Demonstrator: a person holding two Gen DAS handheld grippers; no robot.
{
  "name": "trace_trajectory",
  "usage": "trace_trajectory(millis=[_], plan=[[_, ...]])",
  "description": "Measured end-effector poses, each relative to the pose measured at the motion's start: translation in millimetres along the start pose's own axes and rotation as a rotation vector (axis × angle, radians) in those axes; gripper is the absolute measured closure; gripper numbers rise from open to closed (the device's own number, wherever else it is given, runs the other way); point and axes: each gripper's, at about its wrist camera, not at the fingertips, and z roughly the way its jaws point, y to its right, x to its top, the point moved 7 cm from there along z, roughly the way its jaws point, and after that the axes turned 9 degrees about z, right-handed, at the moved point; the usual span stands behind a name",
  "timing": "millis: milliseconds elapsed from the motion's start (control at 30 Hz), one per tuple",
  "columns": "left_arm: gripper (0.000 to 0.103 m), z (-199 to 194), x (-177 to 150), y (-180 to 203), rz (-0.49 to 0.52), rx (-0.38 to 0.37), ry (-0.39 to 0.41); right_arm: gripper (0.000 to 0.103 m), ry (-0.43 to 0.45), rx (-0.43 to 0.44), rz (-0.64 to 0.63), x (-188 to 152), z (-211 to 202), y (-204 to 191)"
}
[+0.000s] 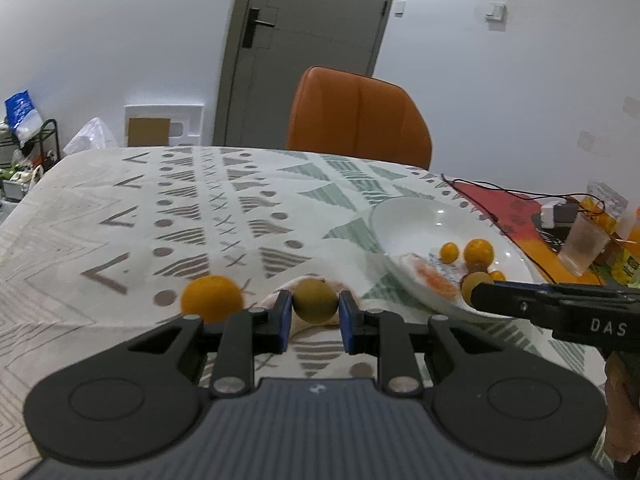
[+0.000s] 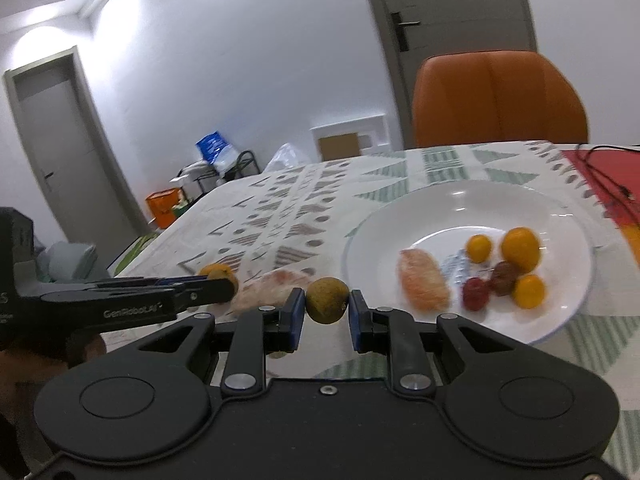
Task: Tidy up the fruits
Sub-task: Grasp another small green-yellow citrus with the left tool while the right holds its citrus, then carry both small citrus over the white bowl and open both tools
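While each gripper carries one small brownish-green fruit, the step in hand looks like the carry toward the white plate (image 2: 568,304): the left gripper (image 1: 315,310) has its blue-padded fingers clamped on a round fruit (image 1: 315,300) held just above the patterned cloth of the table (image 1: 120,208), and the right gripper (image 2: 327,314) has its fingers pressed on a similar fruit (image 2: 327,300) near the plate's left rim. Already on the plate lie a peeled citrus segment (image 2: 424,284), several small orange fruits (image 2: 520,249) and two dark red ones (image 2: 476,293). One orange fruit (image 1: 211,298) remains on the cloth, just left of the left gripper, and a pale pinkish piece (image 2: 276,282) lies on the cloth beside it. Next, as I judge it, each hand must bring its fruit over the plate's bowl, lower it to a free spot and part the fingers gently so the round fruit does not roll off. Motion blur softens the plate's contents; what the small blue-grey thing at its centre is I cannot tell. In the left view the right gripper's body covers the plate's near rim, and the clutter at the table's far right edge is cut off.
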Motion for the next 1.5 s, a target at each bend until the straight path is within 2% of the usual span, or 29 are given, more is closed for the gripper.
trace_trajectory(millis=[567, 733, 1400, 1500], plan=[[0.080, 14, 22, 54, 0.082, -0.069, 0.024, 0.081, 0.071, -0.123, 0.078, 8, -27, 57], [0.080, 19, 28, 64, 0.102, -0.083, 0.028, 0.074, 0.088, -0.161, 0.091, 8, -32, 67], [0.080, 35, 46, 99, 0.155, -0.105, 0.037, 0.073, 0.088, -0.129, 0.117, 2, -44, 76], [0.076, 36, 47, 98, 0.153, -0.090, 0.040, 0.073, 0.090, -0.128, 0.118, 2, -45, 75]])
